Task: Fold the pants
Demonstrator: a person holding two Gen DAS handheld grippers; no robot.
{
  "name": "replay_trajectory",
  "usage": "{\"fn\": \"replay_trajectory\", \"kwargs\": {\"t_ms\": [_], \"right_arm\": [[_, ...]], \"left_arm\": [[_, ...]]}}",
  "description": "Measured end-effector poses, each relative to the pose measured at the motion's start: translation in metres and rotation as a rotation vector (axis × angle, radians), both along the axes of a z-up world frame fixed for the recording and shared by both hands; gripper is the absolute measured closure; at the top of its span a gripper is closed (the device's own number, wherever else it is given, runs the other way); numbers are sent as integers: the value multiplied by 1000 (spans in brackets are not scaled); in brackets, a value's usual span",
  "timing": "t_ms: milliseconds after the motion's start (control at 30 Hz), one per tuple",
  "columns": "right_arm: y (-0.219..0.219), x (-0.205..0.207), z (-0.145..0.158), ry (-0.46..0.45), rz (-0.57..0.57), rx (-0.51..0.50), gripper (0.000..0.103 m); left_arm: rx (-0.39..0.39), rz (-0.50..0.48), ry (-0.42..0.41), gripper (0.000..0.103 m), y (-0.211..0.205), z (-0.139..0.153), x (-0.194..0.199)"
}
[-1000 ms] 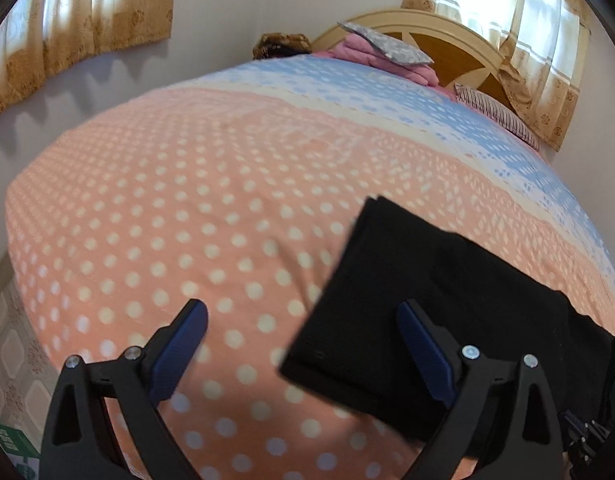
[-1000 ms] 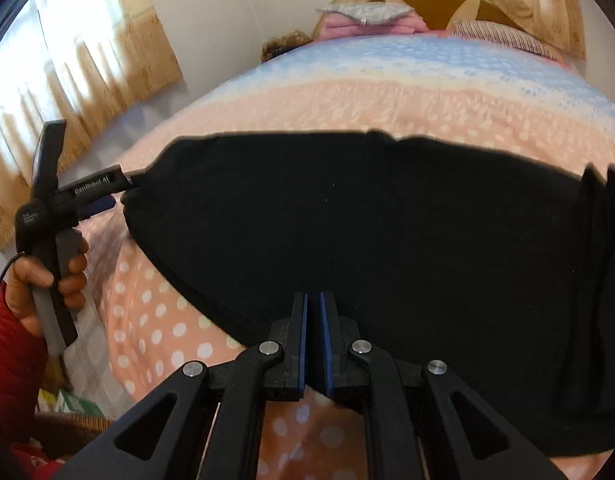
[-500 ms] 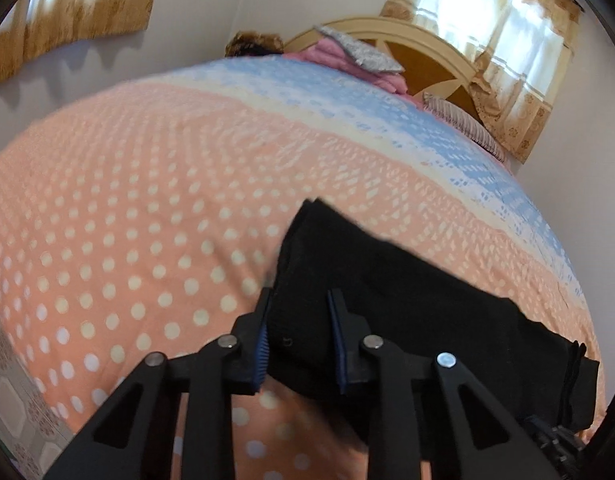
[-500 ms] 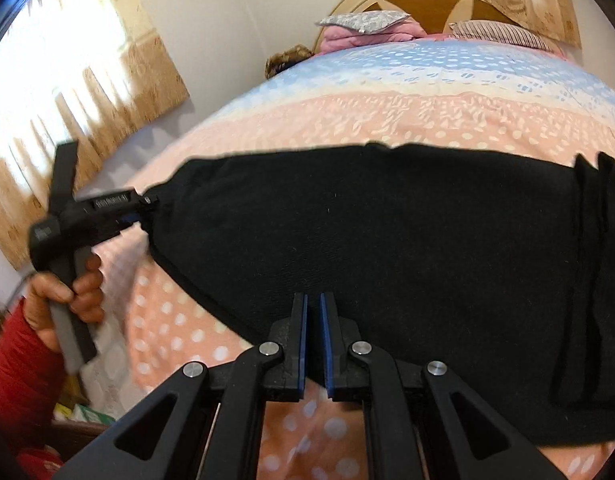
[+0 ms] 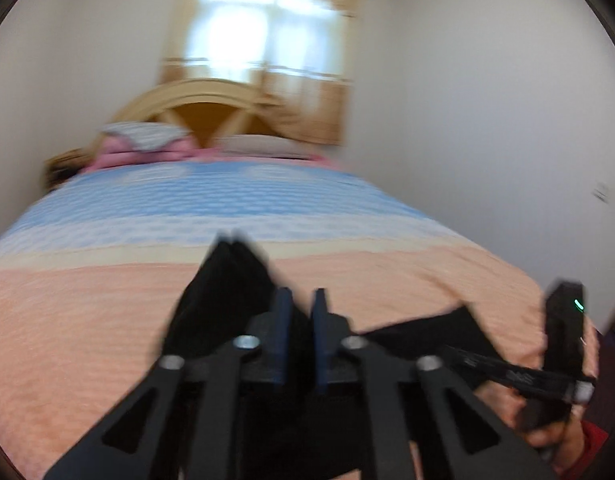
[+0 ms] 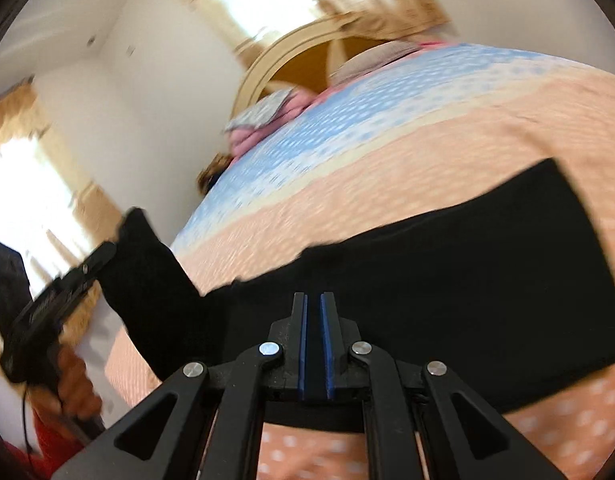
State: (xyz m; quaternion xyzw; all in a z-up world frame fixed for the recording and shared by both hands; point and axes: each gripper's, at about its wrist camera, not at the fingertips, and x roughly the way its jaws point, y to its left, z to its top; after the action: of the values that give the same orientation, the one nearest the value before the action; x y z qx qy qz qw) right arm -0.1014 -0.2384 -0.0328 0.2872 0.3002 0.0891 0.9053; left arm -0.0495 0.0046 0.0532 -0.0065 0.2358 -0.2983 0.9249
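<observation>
Black pants [image 6: 447,280] lie across the near, orange part of the bed. My left gripper [image 5: 300,300] is shut on one end of the pants [image 5: 223,292] and holds it lifted off the bed; it also shows in the right wrist view [image 6: 103,256] with cloth hanging from it. My right gripper [image 6: 313,304] is shut on the pants' near edge. It shows at the right of the left wrist view [image 5: 451,350], pinching the cloth low by the bed. Both views are blurred.
The bed cover [image 5: 87,312] is orange with white dots near me and blue [image 5: 187,200] farther on. Pink bedding and pillows [image 5: 143,148] lie by the wooden headboard [image 5: 203,108]. White walls and curtained windows [image 6: 31,184] surround the bed.
My left gripper closed on the pants' end, then lifted it and swung toward the right gripper. The right gripper stays shut on the near edge; its view has tilted.
</observation>
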Motion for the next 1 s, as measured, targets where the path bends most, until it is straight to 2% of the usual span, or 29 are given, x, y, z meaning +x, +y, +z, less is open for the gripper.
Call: {"fn": "replay_trajectory", "kwargs": {"t_ms": [133,167,200,233,333,467,500,533,567,600,667,733,800,900,1000], "right_arm": [[-35,-16,6,-20,-71,45,96],[-41,-19,7,-24,-81,45,96],[-46,-22,6,-21,-89,44,96],[-47,-23,5,-17,-90,46,96],[-49,-27,4,-29,-58,94,96],[-36,-15,7,-51,39,173,96],[-30,-9,10,-59,74,185,95],[-19,0,14,-73,123,200,95],[-12,3,15,-79,149,206,85],[0,13,19,-82,189,213,56],[21,27,21,-88,234,207,27],[43,44,19,-87,262,172,27],[64,64,11,-11,261,86,31],[88,81,-5,57,276,-17,47],[103,88,-19,110,221,-150,48]], "left_arm": [[67,-154,1,94,-63,-26,-17],[109,-177,1,94,-77,-37,-22],[142,-186,11,94,-84,-45,-27],[157,-207,56,93,-87,-55,-26],[137,-218,148,93,-75,-61,-23],[164,-72,124,80,-26,-53,-9],[157,-18,119,69,-8,-50,-3],[149,57,108,52,15,-47,3],[146,115,99,44,28,-45,2],[146,170,92,31,41,-48,4],[156,279,97,29,70,-52,13],[183,347,122,29,87,-60,19],[215,399,140,29,102,-67,24],[219,428,160,29,116,-76,28],[202,431,190,29,118,-85,33]]}}
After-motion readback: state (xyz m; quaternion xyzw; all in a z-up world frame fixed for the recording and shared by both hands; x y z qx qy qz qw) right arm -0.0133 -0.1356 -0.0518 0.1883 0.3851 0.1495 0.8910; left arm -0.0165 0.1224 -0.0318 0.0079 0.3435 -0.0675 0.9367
